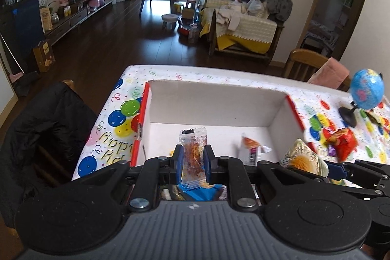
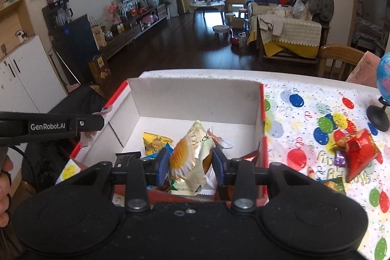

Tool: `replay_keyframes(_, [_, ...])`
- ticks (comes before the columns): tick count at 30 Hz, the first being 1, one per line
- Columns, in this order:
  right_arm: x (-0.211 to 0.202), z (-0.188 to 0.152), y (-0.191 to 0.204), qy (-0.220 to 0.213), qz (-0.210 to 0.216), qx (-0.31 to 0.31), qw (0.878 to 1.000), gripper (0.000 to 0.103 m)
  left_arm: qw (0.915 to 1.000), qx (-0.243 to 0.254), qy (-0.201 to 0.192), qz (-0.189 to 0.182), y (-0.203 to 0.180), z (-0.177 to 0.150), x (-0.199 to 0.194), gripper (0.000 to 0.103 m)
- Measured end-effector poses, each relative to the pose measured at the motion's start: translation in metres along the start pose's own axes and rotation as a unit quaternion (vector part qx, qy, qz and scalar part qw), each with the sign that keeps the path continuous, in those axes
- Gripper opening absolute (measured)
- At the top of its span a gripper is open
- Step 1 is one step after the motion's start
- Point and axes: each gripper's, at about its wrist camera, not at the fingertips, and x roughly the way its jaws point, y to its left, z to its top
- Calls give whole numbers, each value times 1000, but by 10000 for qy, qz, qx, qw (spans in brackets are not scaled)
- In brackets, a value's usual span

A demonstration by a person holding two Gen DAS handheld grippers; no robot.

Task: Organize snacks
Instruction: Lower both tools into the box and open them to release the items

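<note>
While both my grippers hang over the white cardboard box (image 1: pixel 219 104), each one has a snack in it. Far on the left a black jacket (image 1: pixel 48 118) lies over a chair beside the table. Next comes the balloon tablecloth (image 1: pixel 117 123), and the box with red edges sits on it.

My left gripper (image 1: pixel 193 162) is clamped on a clear snack packet (image 1: pixel 193 150) with something orange-brown inside. The blue pads (image 1: pixel 178 160) press its two sides, and the packet stands up over the box floor. Under the gripper I can see a blue wrapper (image 1: pixel 202 193). A bit to the right, a small orange and white packet (image 1: pixel 251 148) lies inside the box.

My right gripper (image 2: pixel 191 163) squeezes a pale green packet with a round yellow cake (image 2: pixel 192 157) in it. It is held upright over the near part of the box. Behind it, inside the box, lies a yellow packet (image 2: pixel 154 141), and a shiny red wrapper (image 2: pixel 251 155) lies by the right wall.

To the right of the box, out on the tablecloth, lies a red snack bag (image 2: pixel 360 152) with a little purple candy (image 2: pixel 340 158) touching it. A green packet (image 2: pixel 335 185) peeks out near my gripper. Far right stands a small blue globe (image 1: pixel 368 89) on a black stand.
</note>
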Motion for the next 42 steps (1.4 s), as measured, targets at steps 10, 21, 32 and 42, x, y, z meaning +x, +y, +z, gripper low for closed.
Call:
replay_keyframes(10, [54,6,13,425,-36,-281,9987,37,9986,249,458,31,3,3,59,17])
replay_keyframes(21, [82,-3,15,866,81,-356,9956,36,9947,609,819,-116,-13,-6,90,17])
replay_keyframes(32, [82,-4,13,899,208,-317,9952,37,9918,623,1104,-169,-18,-12,102,17])
replay_keyframes(42, [64,-6,10,767,214,-253,9965,46,9933,415,1061,-208,-7,-11,86,26])
